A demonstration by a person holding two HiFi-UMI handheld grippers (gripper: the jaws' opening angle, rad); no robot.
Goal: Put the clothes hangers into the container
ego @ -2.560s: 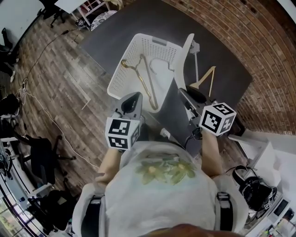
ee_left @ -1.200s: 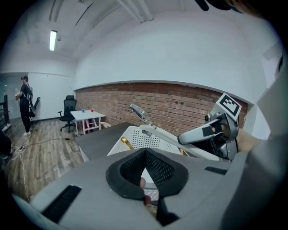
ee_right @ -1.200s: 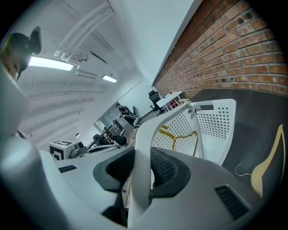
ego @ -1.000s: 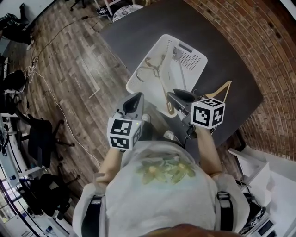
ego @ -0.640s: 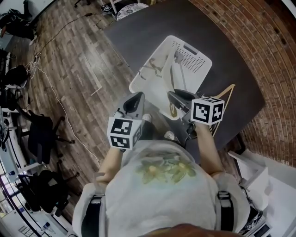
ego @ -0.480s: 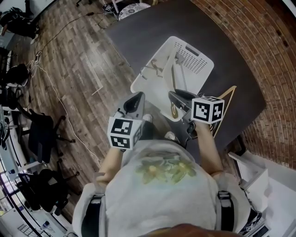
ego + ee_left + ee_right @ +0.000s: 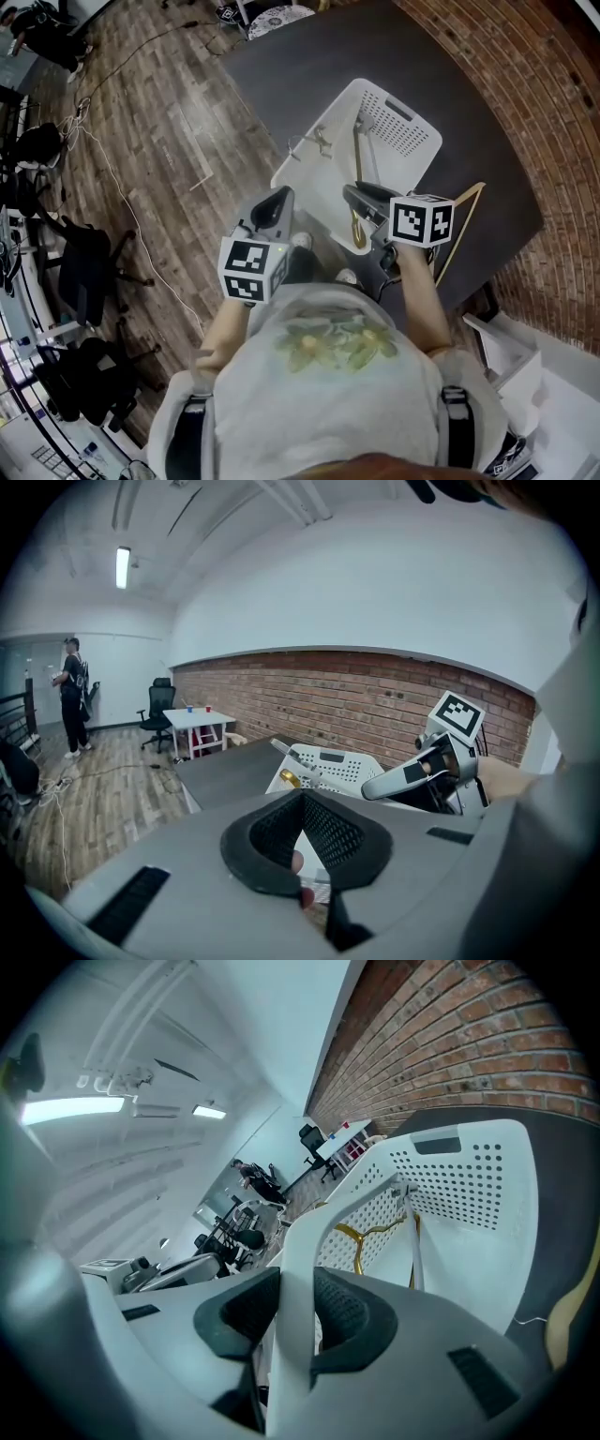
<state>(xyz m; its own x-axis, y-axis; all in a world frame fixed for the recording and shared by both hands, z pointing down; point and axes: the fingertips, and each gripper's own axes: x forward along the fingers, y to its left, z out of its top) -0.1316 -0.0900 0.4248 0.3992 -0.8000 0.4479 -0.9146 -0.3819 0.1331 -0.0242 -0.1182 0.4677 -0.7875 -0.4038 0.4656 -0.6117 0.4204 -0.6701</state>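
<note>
- A person standing at a dark table (image 7: 309, 66) lowers a white hanger (image 7: 291, 1269) toward the white basket (image 7: 403, 131). The right gripper (image 7: 352, 193) is clamped on the hanger's flat arm, at the basket's near right edge.
- The clamped band is judged to be a hanger and not the basket's rim; the right gripper view alone leaves some doubt.
- A gold hanger (image 7: 356, 220) already lies inside the basket, along its right side and reaching its near rim.
- A wooden hanger (image 7: 462, 228) lies on the table just right of the basket, untouched and apparently the last one left to collect.
- The left gripper (image 7: 278, 199) hangs near the basket's near left corner, its jaws drawn together on nothing.
- By this count the job is past halfway: one hanger is in, one is at the rim, and one is still out.
- Against the picture from some two and a half seconds ago, the white hanger no longer stands tall beside the basket's right wall.
- The right gripper, then off the basket's near right corner, has come in over the rim.
- The gold and wooden hangers lie much as they did, and the left gripper sits where it was.
</note>
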